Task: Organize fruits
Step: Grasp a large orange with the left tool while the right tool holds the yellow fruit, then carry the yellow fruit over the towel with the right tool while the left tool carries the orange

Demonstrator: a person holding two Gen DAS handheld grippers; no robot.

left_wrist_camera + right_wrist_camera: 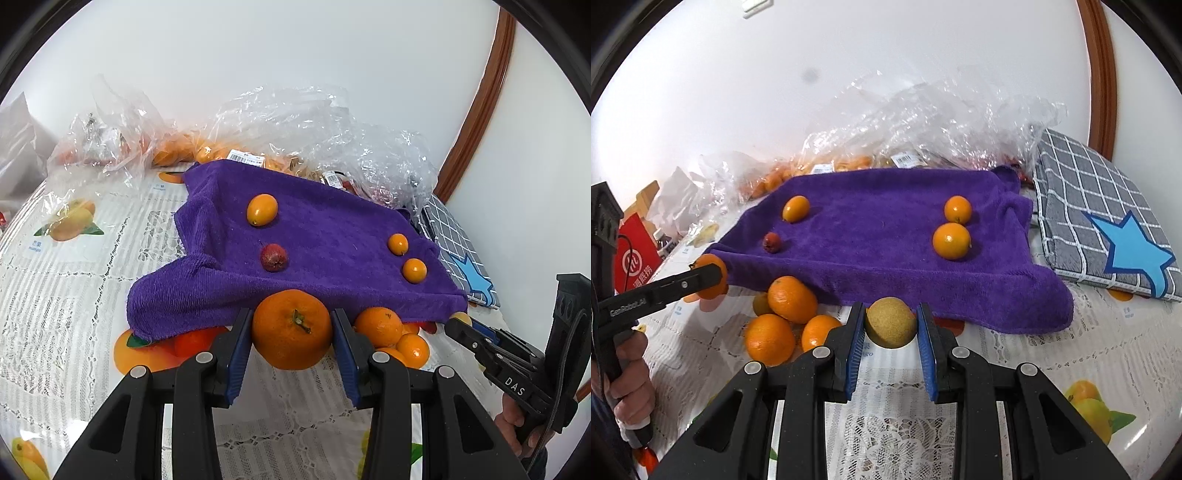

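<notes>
The left gripper (292,328) is pinching a large orange (292,329) between its blue pads, holding it just in front of the near edge of the purple towel (332,236), probably so it can be carried over and set down there. The right gripper (891,325) is doing the same with a brownish-green round fruit (891,323), its jaws pressing against both sides of it at the towel's front hem. The towel is serving as the sorting place: three small oranges (952,240) and one little red fruit (772,242) are already lying on it, well apart from one another, likely so that kinds stay separate. A cluster of unsorted oranges (792,299) is sitting touching one another on the printed tablecloth (1015,354) beside the towel's front edge, waiting their turn. Crumpled plastic bags (295,122) holding more fruit are lying behind the towel.
</notes>
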